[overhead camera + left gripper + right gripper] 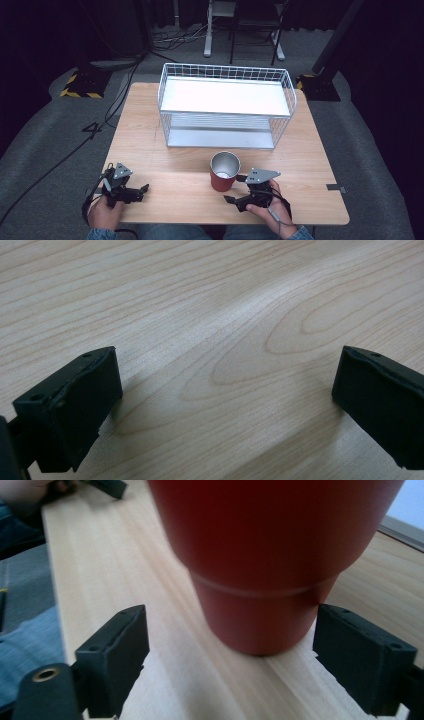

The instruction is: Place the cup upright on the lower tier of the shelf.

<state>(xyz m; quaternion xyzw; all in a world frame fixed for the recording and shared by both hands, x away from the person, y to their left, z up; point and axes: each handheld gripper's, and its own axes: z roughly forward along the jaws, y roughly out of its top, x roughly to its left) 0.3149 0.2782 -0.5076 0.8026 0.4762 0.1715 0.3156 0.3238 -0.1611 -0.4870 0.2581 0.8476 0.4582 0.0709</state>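
Red cup with a shiny metal inside stands upright on the wooden table, a little toward 5 o'clock from the table's middle in the high view, near the person's edge. Its mouth faces up, and nothing shows inside it from above. In the right gripper view the cup's tapered red wall rises close ahead, its base resting flat on the wood.

At 4 o'clock from the cup, just beside it, the right gripper lies low over the table in the person's right hand. Its jaws are spread wide, one to each side of the cup's foot. In the right gripper view both black pads stand clear of the red wall, so nothing is pinched.

Well apart, at 9 o'clock from the cup near the table's left front corner, the left gripper sits in the left hand. Its jaws are also spread wide, and the left gripper view has bare wood grain between them.

At 12 o'clock from the cup, on the far half of the table, stands a white wire rack with a flat white shelf on top and a lower tier beneath. Black cables trail across the grey floor toward 10 o'clock.
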